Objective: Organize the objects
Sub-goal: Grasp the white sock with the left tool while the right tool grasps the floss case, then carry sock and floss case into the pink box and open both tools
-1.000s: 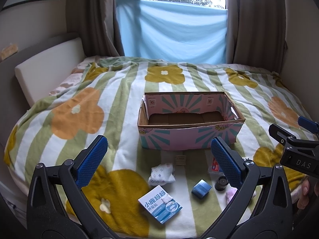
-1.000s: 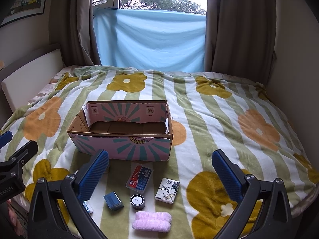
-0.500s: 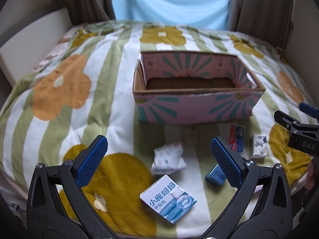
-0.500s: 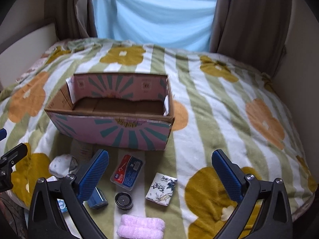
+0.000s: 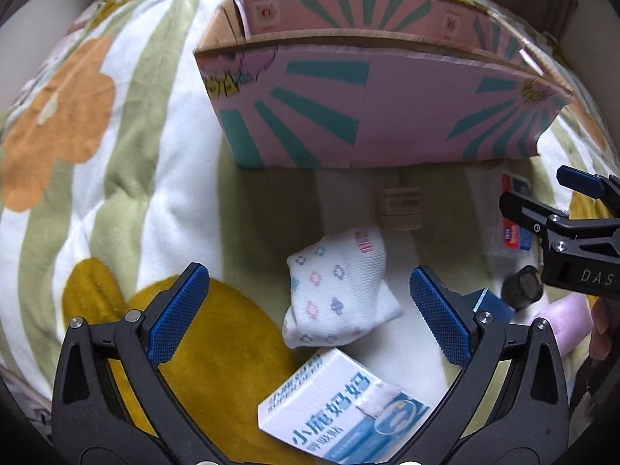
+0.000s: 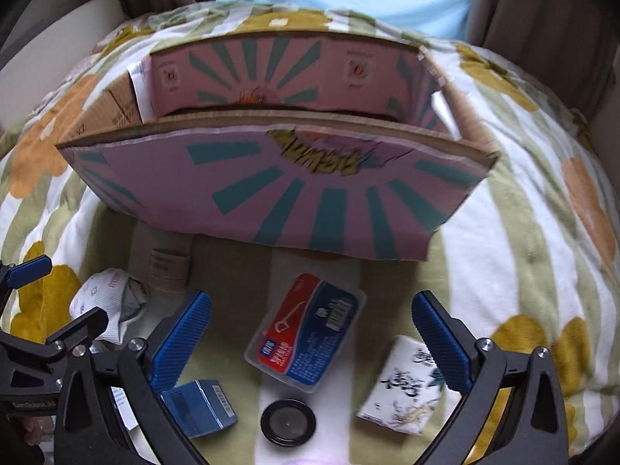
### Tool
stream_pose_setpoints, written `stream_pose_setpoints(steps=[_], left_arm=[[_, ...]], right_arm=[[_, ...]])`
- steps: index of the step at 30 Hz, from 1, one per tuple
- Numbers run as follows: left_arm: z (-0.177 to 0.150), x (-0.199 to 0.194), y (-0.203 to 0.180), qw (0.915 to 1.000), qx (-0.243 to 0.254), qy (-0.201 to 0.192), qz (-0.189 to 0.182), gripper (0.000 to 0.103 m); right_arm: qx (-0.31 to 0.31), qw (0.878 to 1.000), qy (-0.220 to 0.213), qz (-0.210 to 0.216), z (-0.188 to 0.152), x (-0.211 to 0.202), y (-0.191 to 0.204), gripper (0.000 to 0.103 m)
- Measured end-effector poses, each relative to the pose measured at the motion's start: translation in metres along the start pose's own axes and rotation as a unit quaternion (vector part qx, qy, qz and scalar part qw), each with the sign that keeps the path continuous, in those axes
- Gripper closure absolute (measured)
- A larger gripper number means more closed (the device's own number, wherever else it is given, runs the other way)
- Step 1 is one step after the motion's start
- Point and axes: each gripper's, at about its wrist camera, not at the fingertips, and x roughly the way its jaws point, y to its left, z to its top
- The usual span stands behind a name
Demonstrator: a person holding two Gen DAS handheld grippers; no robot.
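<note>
Both tools hang low over a bed covered by a striped, flowered blanket (image 5: 128,178), each with its 2 blue-padded fingers spread wide and gripping nothing. The left tool (image 5: 310,317) frames a rolled white sock (image 5: 337,294) printed with small flowers, which lies between the pads without touching either. Just nearer the camera sits a white and blue box (image 5: 341,414) with Chinese lettering, its corner almost against the sock. Beyond the sock a small beige roll (image 5: 399,209) lies close to the front wall of the pink and teal cardboard box (image 5: 368,116), which stands open-topped on the blanket. The right tool (image 6: 312,333) is centred over a flat red and blue plastic case (image 6: 306,337) lying tilted on the blanket, apart from both pads. Near that case are a black round lid (image 6: 287,421) below it, a white tissue pack (image 6: 403,383) with ink-style artwork partly behind the right finger, and a small dark blue box (image 6: 201,407) beside the left finger. A pale pink plush item (image 5: 565,321) shows at the right edge of the left wrist view, next to the black lid there.
</note>
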Motion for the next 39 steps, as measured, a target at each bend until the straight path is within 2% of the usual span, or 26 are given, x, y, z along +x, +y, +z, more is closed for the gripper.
stream_pose_setpoints(steps=[6,10,11,13,15,18,20,23,26,31,39], left_arm=[[0.001,0.020,0.000,0.9997,0.007,0.022,0.004,0.002],[0.002,0.026,-0.001,0.9996,0.007,0.026,-0.002,0.009],[0.002,0.028,-0.001,0.9996,0.006,0.028,-0.004,0.013],[0.003,0.030,-0.001,0.9995,0.005,0.029,-0.012,0.016],[0.004,0.030,-0.001,0.9996,0.006,0.024,-0.014,0.018],[0.004,0.030,-0.004,0.9995,0.014,0.022,-0.020,0.028],[0.005,0.029,-0.007,0.9993,0.018,0.021,-0.026,0.039],[0.006,0.028,-0.010,0.9990,0.020,0.016,-0.036,0.052],[0.007,0.026,-0.013,0.9990,0.025,0.012,-0.034,0.058],[0.010,0.020,-0.011,0.9992,0.018,0.004,-0.036,0.061],[0.019,0.001,-0.007,0.9992,0.015,-0.018,-0.033,0.062]], right_arm=[[0.004,1.000,0.023,-0.002,-0.006,0.022,0.004,0.001],[0.009,0.999,0.037,-0.007,-0.010,0.034,0.003,0.001],[0.012,0.999,0.042,-0.004,-0.011,0.037,0.002,0.006],[0.019,0.998,0.053,0.005,-0.014,0.043,0.000,0.011],[0.015,0.998,0.056,-0.005,-0.017,0.047,0.000,0.016],[0.014,0.999,0.051,-0.005,-0.018,0.045,0.000,0.024],[0.016,0.999,0.049,-0.006,-0.018,0.044,0.000,0.033],[0.019,0.999,0.046,-0.008,-0.019,0.043,-0.001,0.040],[0.021,0.999,0.042,-0.005,-0.021,0.040,-0.003,0.048],[0.037,0.999,0.032,0.009,-0.023,0.033,-0.009,0.054],[0.041,0.999,0.014,0.032,-0.024,0.019,-0.013,0.054]])
